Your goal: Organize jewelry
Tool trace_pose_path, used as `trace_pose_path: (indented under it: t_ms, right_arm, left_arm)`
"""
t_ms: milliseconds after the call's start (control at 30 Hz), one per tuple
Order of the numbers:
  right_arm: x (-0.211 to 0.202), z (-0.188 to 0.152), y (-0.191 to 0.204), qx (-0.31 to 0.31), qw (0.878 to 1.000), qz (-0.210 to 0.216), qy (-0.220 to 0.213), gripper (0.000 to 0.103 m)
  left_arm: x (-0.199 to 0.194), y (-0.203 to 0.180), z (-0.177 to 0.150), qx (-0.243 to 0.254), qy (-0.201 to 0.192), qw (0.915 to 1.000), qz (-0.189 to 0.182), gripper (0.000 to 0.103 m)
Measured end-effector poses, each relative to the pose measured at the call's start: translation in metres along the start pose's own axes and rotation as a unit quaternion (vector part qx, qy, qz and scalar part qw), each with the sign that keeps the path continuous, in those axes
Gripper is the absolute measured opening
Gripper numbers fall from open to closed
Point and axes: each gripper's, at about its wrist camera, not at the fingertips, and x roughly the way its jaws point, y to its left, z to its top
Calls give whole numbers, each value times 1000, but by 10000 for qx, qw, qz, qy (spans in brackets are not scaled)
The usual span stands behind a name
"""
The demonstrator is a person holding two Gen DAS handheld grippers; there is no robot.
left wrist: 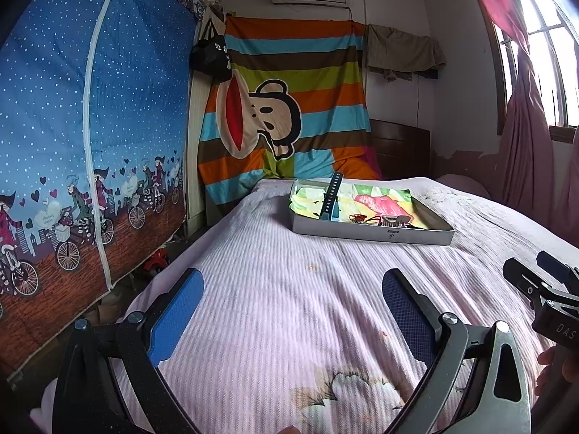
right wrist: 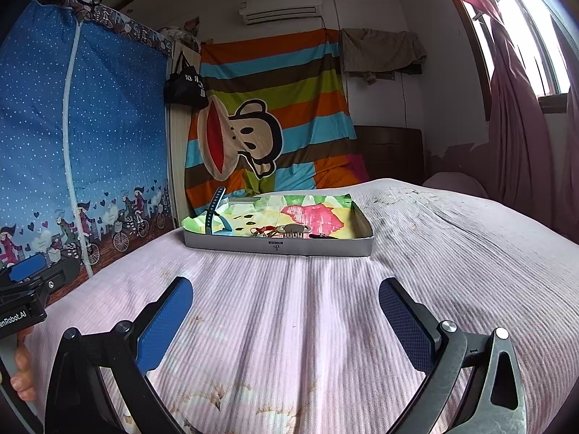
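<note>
From the left wrist view, the left gripper (left wrist: pixel 293 311) hangs with its fingers spread wide and empty over the pink bedspread (left wrist: pixel 289 271), well short of the shallow tray (left wrist: pixel 372 233) where a dark watch band (left wrist: pixel 330 195) leans on the rim beside a small tangle of jewelry (left wrist: pixel 380 220). From the right wrist view, the right gripper (right wrist: pixel 286 316) is likewise spread and empty. The approach should probably run low and straight, taking one piece at a time from the tangle.

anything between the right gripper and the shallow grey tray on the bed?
Nothing: in the right wrist view, only bare pink striped bedspread lies between the open right gripper and the shallow grey tray.
</note>
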Motion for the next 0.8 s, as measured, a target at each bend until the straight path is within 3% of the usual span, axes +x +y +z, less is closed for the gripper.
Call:
trace_pose_path:
  t_ms: [800]
  right_arm:
    - [-1, 0, 2, -20, 10000, 2, 0, 103]
  left_arm:
    - [-2, 0, 0, 15, 1, 10000, -10, 97]
